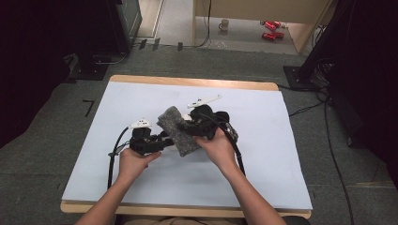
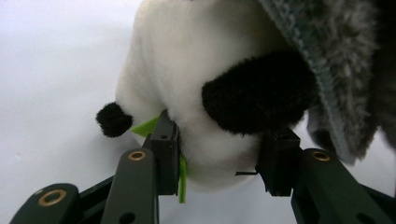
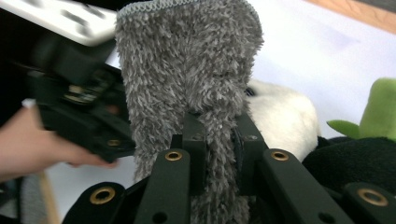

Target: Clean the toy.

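- Left tongs: they sit at the left of the white tabletop, jaws half open and pointing right. In the left gripper view they straddle the lower body of a white and black plush panda toy; the left pad presses its fur, while the right pad's contact I cannot tell.
- Shaggy grey knitted cloth pouch: its long axis runs diagonally, far-left to near-right, between both tongs, draped over the panda.
- Right tongs: nearly closed, pinching a fold of the pouch's fabric; to pull it further over the toy, they look the nearer.
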Available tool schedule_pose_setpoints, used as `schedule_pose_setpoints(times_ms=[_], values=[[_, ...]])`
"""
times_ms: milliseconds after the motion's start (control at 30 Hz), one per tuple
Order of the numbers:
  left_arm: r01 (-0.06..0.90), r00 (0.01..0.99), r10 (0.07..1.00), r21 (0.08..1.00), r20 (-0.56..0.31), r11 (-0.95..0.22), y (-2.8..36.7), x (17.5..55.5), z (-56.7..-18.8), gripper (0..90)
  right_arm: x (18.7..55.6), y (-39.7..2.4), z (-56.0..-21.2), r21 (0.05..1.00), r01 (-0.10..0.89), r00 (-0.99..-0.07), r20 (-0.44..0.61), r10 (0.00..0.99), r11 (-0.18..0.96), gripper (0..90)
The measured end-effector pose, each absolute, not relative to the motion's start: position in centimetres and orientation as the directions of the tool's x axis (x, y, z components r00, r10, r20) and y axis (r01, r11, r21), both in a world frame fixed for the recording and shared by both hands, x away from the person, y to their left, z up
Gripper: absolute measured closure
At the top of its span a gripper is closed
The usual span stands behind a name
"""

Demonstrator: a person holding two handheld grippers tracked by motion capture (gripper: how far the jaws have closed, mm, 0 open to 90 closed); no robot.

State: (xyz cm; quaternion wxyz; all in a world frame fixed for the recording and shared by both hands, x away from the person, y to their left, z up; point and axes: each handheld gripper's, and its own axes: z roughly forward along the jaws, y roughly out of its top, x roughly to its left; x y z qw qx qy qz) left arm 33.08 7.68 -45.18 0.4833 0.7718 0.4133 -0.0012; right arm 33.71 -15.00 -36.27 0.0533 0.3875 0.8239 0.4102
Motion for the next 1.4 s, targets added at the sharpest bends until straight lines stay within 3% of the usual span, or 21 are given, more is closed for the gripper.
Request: schedule_pose_setpoints(times_ms=[300, 467, 633, 833, 967, 1400], values=[[0.635, 0.662, 0.642, 0.745, -0.387, -0.205, 7.7, 33.2, -45.4, 56.9, 34.0, -15.3, -37.1, 0.719, 0.562, -0.698, 0.147, 0.701, 0.408, 78.8], [0.638, 0.665, 0.635, 0.742, -0.394, -0.208, 8.0, 33.5, -45.5, 57.1, 34.3, -17.0, -37.0, 0.699, 0.590, -0.652, 0.118, 0.749, 0.404, 78.8], [0.630, 0.675, 0.629, 0.745, -0.386, -0.220, 7.9, 33.6, -45.5, 57.1, 34.7, -19.1, -36.9, 0.692, 0.624, -0.623, 0.159, 0.766, 0.363, 78.2], [0.644, 0.675, 0.613, 0.733, -0.410, -0.220, 8.2, 34.2, -45.5, 57.1, 34.8, -21.6, -36.1, 0.695, 0.645, -0.551, 0.135, 0.823, 0.318, 79.2], [0.641, 0.681, 0.604, 0.736, -0.413, -0.219, 7.9, 34.5, -45.4, 57.0, 34.9, -24.2, -36.3, 0.691, 0.676, -0.518, 0.196, 0.833, 0.258, 79.9], [0.666, 0.674, 0.587, 0.712, -0.448, -0.222, 8.1, 35.6, -45.2, 56.9, 33.9, -26.6, -35.7, 0.710, 0.670, -0.466, 0.175, 0.868, 0.217, 81.1]])
